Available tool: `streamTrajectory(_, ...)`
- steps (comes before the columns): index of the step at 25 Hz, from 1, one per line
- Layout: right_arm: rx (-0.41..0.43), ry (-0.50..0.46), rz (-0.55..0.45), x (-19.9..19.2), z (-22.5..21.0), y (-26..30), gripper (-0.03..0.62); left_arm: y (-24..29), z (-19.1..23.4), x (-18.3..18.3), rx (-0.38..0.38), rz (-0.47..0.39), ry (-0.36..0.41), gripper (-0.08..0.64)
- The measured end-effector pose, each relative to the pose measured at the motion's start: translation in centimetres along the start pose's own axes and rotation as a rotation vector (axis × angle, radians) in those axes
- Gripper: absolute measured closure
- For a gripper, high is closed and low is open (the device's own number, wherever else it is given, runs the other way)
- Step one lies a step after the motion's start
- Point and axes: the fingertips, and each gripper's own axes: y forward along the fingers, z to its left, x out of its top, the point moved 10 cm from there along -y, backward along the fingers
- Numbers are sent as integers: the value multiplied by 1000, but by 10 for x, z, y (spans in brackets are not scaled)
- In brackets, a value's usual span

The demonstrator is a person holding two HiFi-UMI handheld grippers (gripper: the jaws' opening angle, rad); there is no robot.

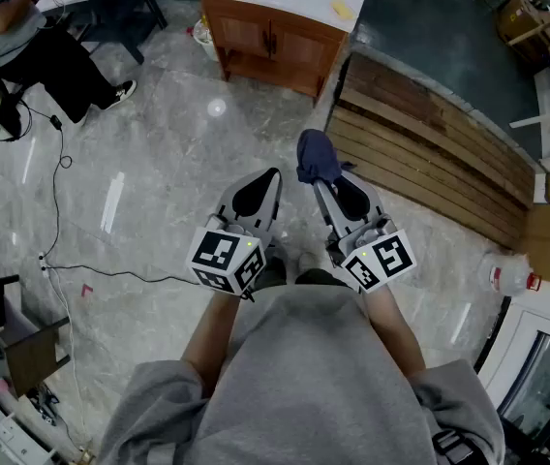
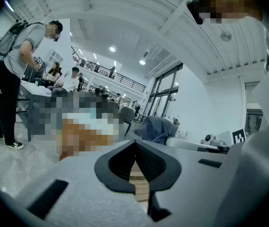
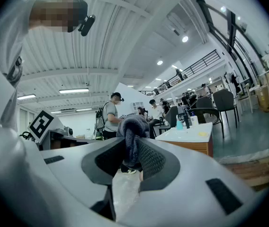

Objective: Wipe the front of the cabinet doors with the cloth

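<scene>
The grey left gripper [image 1: 263, 184] with black jaw pads and the matching grey right gripper [image 1: 321, 184] are held side by side in front of the body. Both are pointed forward, near each other but apart. A white cube with black square markers is carried at the rear of each, the left cube [image 1: 227, 258] and the right cube [image 1: 380, 258]. Behind them a bare left forearm [image 1: 212, 332] and a bare right forearm [image 1: 391, 323] are extended from grey sleeves. In the left gripper view the jaws are seen brought together at the tips, with nothing gripped. In the right gripper view the jaws are closed on a bunched dark blue cloth [image 3: 132, 126], which is pinched between the pads and stands above them.
</scene>
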Motion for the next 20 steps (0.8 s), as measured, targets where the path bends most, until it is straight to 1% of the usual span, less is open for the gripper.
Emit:
streamTrajectory(5,-3,-19,-17,3,7,-38,506,-12,-41,-12,6,8,38,552)
streamTrajectory(8,-3,-24,-23,2,3,-62,506,-10,-68,-21,23,11,67,552)
streamTrajectory(14,-3,-33,-16,-1,-8,-110,506,-7,-117,-38,56,13,99,552)
streamTrajectory(20,14,-13,-25,-6,-23,-135,503,4,-145,-47,68,26,139,552)
